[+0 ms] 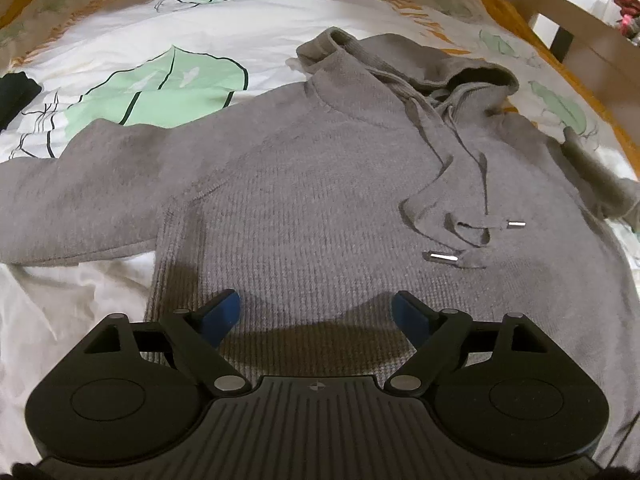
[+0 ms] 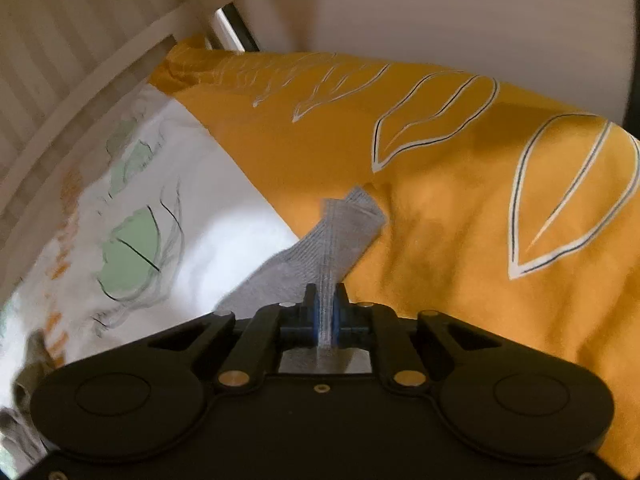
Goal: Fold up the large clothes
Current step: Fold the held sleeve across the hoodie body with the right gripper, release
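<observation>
A grey knitted hoodie point(image 1: 320, 168) lies spread flat on the bed, hood at the far right, one sleeve point(image 1: 80, 204) stretched out to the left. Its two drawstrings with metal tips point(image 1: 440, 257) rest on the chest. My left gripper point(image 1: 318, 312) hovers open over the lower body of the hoodie, blue pads wide apart with nothing between them. In the right wrist view my right gripper point(image 2: 327, 312) is shut on the hoodie's other sleeve cuff point(image 2: 340, 232), a ribbed grey end that sticks up past the pads over the orange bedding.
The bed is covered by a white duvet with green leaf prints point(image 1: 160, 88) and an orange patterned part point(image 2: 440, 200). A pale wooden bed frame point(image 1: 560, 4) runs along the far side. A dark cloth point(image 1: 16, 92) lies at the left edge.
</observation>
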A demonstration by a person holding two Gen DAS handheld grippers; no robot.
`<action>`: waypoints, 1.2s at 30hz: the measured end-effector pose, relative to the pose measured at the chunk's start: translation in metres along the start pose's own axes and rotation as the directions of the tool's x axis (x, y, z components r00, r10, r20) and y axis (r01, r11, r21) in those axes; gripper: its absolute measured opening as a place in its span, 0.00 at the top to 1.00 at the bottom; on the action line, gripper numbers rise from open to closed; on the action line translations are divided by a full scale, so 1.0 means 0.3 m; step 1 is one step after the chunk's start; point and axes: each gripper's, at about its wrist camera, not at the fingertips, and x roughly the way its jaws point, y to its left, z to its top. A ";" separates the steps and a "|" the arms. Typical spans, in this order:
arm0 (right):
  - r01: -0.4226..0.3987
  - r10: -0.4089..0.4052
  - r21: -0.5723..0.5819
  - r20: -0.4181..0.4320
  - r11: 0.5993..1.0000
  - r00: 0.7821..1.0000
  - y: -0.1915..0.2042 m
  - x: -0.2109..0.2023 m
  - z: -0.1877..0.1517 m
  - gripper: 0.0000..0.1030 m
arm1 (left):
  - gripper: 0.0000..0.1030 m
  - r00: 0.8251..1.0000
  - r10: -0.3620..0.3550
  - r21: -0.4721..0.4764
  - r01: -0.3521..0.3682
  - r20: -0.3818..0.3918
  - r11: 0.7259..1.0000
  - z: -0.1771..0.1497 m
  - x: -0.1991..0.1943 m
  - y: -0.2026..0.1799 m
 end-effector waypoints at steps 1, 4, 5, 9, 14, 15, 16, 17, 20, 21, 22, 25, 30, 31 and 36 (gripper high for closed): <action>0.002 -0.002 -0.014 0.011 1.000 1.000 0.015 -0.025 0.008 0.85 | 0.19 1.000 -0.005 -0.008 0.005 0.000 1.000 0.004 -0.006 0.003; -0.003 0.006 -0.094 0.029 0.996 1.000 0.093 -0.088 0.033 0.85 | 0.19 1.000 -0.017 -0.022 0.018 0.010 1.000 0.019 -0.032 0.007; -0.016 0.020 -0.119 0.033 0.993 0.999 0.131 -0.121 0.041 0.85 | 0.19 1.000 -0.018 -0.020 0.018 0.016 1.000 0.024 -0.041 0.007; -0.084 0.097 -0.211 0.052 0.974 0.994 0.318 -0.245 0.060 0.85 | 0.19 0.999 -0.012 -0.007 0.012 0.041 1.000 0.039 -0.086 0.009; -0.194 0.218 -0.334 0.036 0.922 0.975 0.626 -0.402 0.015 0.85 | 0.19 0.998 -0.018 -0.015 0.019 0.062 1.000 0.053 -0.138 0.035; -0.222 0.247 -0.354 0.027 0.909 0.969 0.693 -0.433 -0.006 0.85 | 0.19 0.998 -0.021 -0.020 0.022 0.064 1.000 0.056 -0.147 0.042; -0.247 0.272 -0.373 0.014 0.894 0.962 0.753 -0.459 -0.030 0.85 | 0.19 0.997 -0.024 -0.029 0.026 0.069 0.999 0.060 -0.158 0.054; -0.268 0.292 -0.390 0.003 0.881 0.956 0.805 -0.479 -0.054 0.85 | 0.19 0.997 -0.029 -0.038 0.032 0.074 0.999 0.062 -0.168 0.064; -0.342 0.358 -0.434 -0.045 0.834 0.932 0.973 -0.529 -0.151 0.85 | 0.19 0.995 -0.024 -0.050 0.029 0.096 0.998 0.075 -0.202 0.096; -0.367 0.379 -0.439 -0.063 0.820 0.923 1.017 -0.541 -0.184 0.85 | 0.19 0.994 -0.016 -0.052 0.021 0.106 0.998 0.078 -0.216 0.105; -0.397 0.402 -0.447 -0.088 0.802 0.911 1.078 -0.550 -0.228 0.85 | 0.19 0.993 -0.006 -0.054 0.013 0.119 0.998 0.081 -0.230 0.115; -0.449 0.439 -0.478 -0.141 0.755 0.887 1.209 -0.541 -0.347 0.85 | 0.19 0.990 0.005 -0.060 0.003 0.141 0.998 0.090 -0.262 0.138; -0.515 0.469 -0.485 -0.224 0.707 0.854 1.366 -0.480 -0.560 0.85 | 0.19 0.985 0.028 -0.070 -0.016 0.171 0.997 0.097 -0.299 0.173; -0.520 0.467 -0.493 -0.236 0.698 0.852 1.396 -0.459 -0.608 0.85 | 0.19 0.984 0.033 -0.076 -0.020 0.174 0.997 0.099 -0.303 0.182; -0.540 0.451 -0.518 -0.299 0.664 0.841 1.477 -0.353 -0.844 0.85 | 0.19 0.982 0.047 -0.111 -0.026 0.184 0.993 0.112 -0.313 0.221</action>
